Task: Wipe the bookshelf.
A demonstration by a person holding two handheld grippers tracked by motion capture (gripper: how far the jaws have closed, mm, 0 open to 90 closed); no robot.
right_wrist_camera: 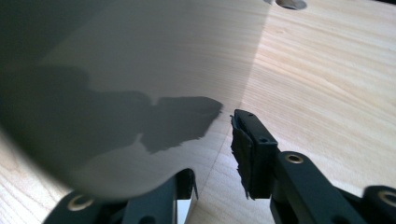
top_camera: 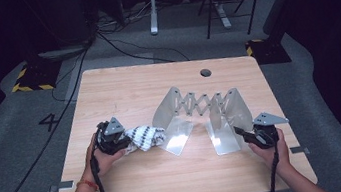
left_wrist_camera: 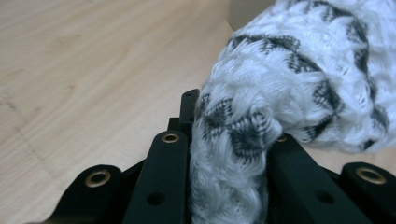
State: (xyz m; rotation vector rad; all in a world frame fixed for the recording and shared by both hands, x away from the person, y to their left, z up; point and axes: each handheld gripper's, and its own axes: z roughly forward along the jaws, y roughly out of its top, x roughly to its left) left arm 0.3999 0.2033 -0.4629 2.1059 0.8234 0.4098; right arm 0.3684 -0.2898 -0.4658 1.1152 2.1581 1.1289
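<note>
Wooden table (top_camera: pixel 122 90), seen from above. Far left: left hand (top_camera: pixel 102 158) wrapped around the left gripper (top_camera: pixel 124 144), jaws clamped on a fuzzy white-and-grey knit cloth (top_camera: pixel 146 136), most likely a sock. Up close from the left gripper view, cloth (left_wrist_camera: pixel 261 116) bunched tight between the two black jaws, rest of it flopped on the table just past them. Just right of that, touching or nearly so, a shiny metal rack (top_camera: pixel 201 114): two curved end plates joined by a scissor lattice, standing mid-table. Far right: right hand (top_camera: pixel 273 152) holding the right gripper (top_camera: pixel 240 130), jaws spread, straddling the lower edge of the rack's right plate (right_wrist_camera: pixel 130 84). One jaw behind the plate, the other out on bare wood.
</note>
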